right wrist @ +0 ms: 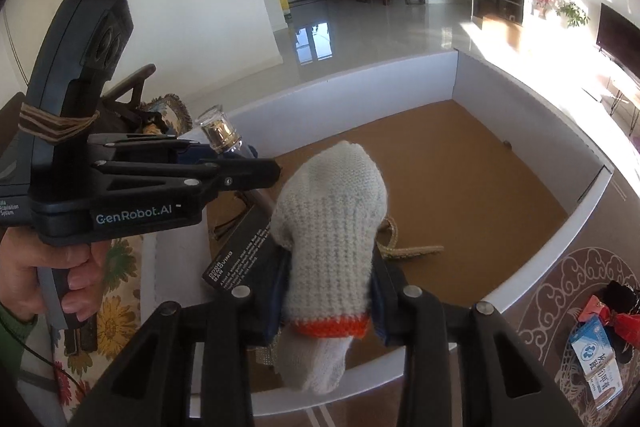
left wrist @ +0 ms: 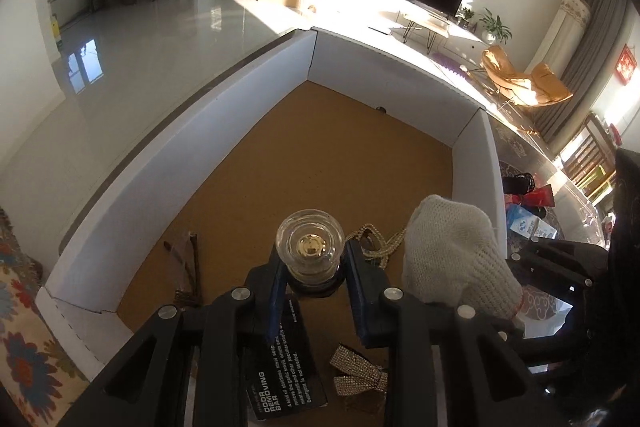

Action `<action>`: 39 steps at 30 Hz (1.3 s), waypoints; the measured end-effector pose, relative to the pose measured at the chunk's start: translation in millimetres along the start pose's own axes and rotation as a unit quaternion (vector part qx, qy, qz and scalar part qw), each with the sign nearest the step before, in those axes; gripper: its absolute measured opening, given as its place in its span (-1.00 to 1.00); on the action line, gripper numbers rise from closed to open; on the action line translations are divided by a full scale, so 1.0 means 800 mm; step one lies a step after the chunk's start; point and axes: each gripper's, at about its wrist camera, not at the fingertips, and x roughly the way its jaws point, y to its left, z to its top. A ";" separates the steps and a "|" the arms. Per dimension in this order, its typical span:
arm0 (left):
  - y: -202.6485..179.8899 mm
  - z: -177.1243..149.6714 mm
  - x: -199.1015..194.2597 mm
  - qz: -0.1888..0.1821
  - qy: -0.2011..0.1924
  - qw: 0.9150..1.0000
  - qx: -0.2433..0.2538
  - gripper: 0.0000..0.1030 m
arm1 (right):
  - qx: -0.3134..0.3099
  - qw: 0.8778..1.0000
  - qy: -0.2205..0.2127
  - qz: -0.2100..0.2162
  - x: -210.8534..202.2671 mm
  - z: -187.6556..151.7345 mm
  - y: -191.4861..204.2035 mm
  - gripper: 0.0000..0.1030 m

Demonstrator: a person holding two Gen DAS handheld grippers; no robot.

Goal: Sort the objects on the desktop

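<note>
While my left gripper [left wrist: 312,267] has its jaws clamped on a round clear-glass bottle [left wrist: 311,245] with a gold cap, my right gripper [right wrist: 328,287] pinches a white knitted glove [right wrist: 332,227] with an orange cuff band, both above the white-walled, brown-floored box [left wrist: 312,163] holding a black card [left wrist: 280,367] reading "ODOR REMOVING BAR".

In the left wrist view, the bottle [left wrist: 311,247] sits at lower centre, above the box [left wrist: 168,163] floor; glove [left wrist: 448,251] to its right, necklace [left wrist: 380,239] between them, packet [left wrist: 286,359] below.
</note>
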 end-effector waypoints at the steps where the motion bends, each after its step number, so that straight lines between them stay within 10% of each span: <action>1: 0.004 0.004 0.011 0.008 0.009 1.000 -0.005 -0.43 | -0.001 1.000 0.010 -0.001 0.013 0.000 -0.001 -0.21; 4: 0.014 0.010 0.032 0.043 0.016 0.999 -0.020 -0.31 | 0.004 0.999 0.035 0.000 0.043 -0.001 -0.008 0.20; 8: 0.023 0.014 0.031 0.096 -0.015 0.994 -0.044 0.53 | 0.011 1.000 0.003 -0.005 0.042 0.002 -0.018 0.51; 23: -0.028 -0.012 -0.038 0.107 -0.092 0.990 -0.012 0.54 | 0.081 0.987 -0.120 -0.063 -0.106 -0.103 -0.097 0.75; 39: -0.217 -0.075 -0.104 -0.018 -0.154 0.985 0.082 0.54 | 0.226 0.948 -0.054 -0.216 -0.204 -0.373 -0.226 0.75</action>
